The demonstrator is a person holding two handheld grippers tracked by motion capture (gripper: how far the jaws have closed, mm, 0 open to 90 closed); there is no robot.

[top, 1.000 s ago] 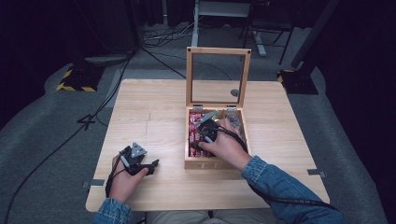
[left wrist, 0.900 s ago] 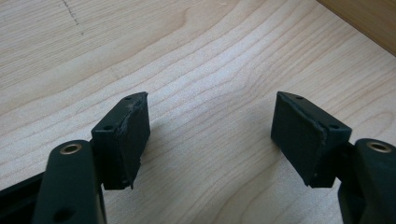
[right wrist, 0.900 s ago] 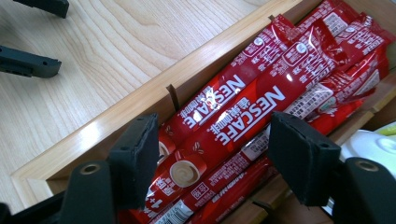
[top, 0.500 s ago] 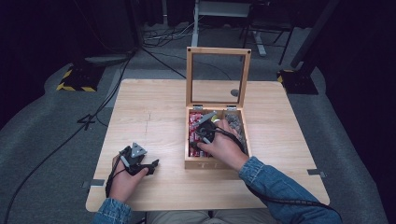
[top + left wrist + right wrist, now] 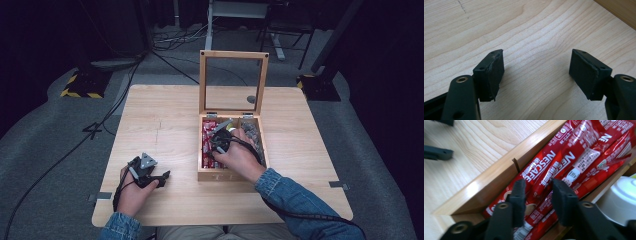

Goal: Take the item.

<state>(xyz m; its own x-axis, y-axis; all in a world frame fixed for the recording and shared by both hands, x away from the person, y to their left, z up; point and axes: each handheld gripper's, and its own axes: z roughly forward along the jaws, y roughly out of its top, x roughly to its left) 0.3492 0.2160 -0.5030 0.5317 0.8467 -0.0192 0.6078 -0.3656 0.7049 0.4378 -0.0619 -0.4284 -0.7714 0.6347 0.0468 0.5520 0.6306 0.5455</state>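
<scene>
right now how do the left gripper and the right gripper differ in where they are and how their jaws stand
The left gripper rests low over the bare table with jaws wide apart and nothing between them. The right gripper reaches into the wooden box, jaws close together around a red Nescafe stick; a firm clamp cannot be told. Both have black jaws and are hand-held.

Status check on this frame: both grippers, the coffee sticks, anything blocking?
Left hand-held gripper open, idle over bare table. Right hand-held gripper in wooden box, jaws closing around one red coffee stick. Neighbouring sticks crowd it.

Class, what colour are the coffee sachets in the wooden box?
Red with white lettering: the coffee sachets show best in the right gripper view.
</scene>
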